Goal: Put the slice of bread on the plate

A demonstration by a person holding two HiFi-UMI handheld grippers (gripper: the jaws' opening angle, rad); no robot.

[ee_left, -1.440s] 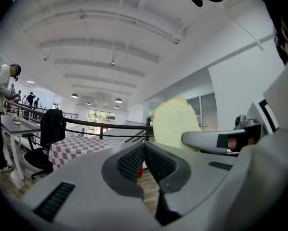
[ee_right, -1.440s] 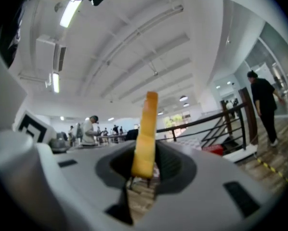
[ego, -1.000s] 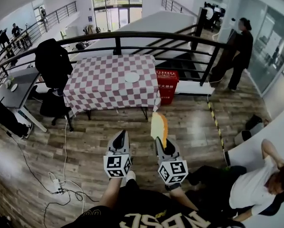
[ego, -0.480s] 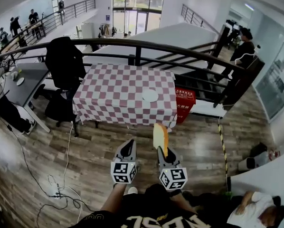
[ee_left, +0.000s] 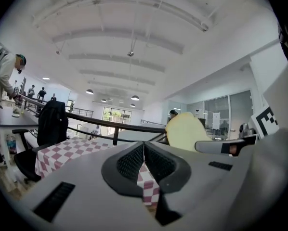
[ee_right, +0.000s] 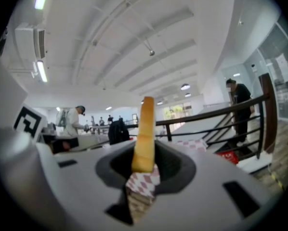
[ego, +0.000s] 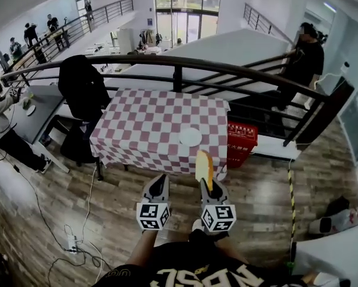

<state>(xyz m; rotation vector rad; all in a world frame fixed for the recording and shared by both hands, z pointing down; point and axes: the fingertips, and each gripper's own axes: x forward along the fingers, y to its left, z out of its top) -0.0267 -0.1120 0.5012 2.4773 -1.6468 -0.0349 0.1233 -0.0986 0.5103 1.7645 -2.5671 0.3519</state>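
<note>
One plate (ego: 190, 137) tops the checkered table (ego: 140, 127); right gripper (ego: 208, 185) jaws clamp bread (ego: 203, 165), left gripper (ego: 157, 186) jaws meet, empty.

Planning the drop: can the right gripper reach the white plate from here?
Likely not yet: the right gripper, shut on the bread slice, hangs over floor short of the table; the plate sits unobstructed near that edge.

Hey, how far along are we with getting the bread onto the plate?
Done: the slice of bread is picked up, clamped upright in the right gripper. In hand: it is held in the air, short of the checkered table. Left: reach the white plate, which sits bare on the cloth, and lay the slice on it. The left gripper is shut and empty.
</note>
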